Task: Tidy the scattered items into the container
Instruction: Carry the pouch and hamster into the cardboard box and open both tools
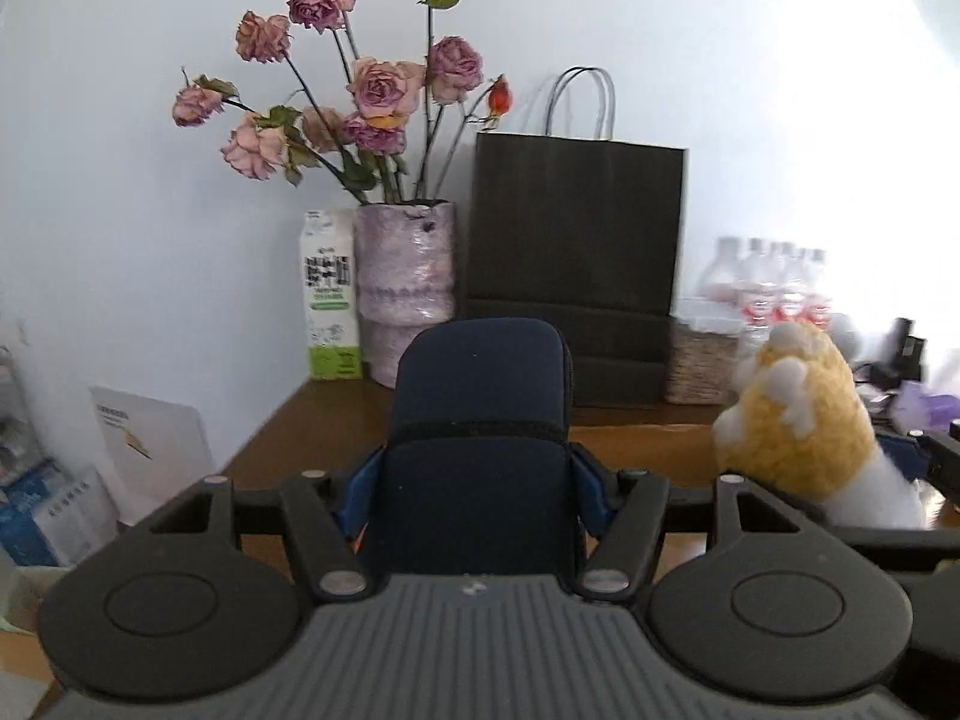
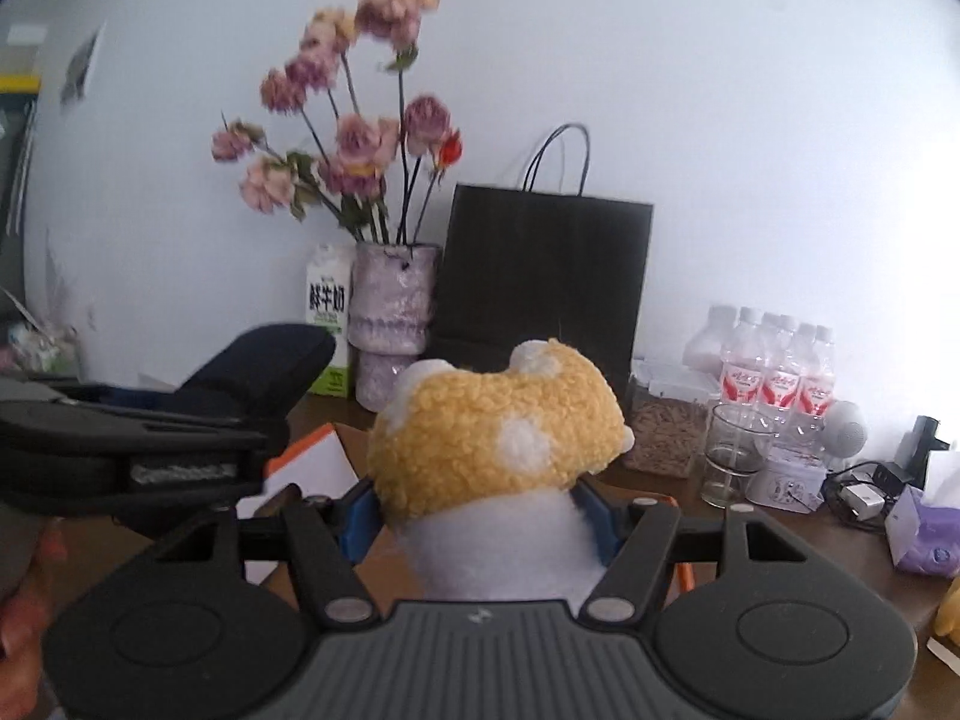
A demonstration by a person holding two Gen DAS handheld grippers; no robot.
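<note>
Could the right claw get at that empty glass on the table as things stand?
Probably not yet. The right claw is shut on the plush toy, so it has no free grip. The glass stands ahead to its right among the bottles, with open table before it.

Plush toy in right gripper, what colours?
Plush toy: yellow with white spots, white lower body. Clearest in right wrist view.
</note>
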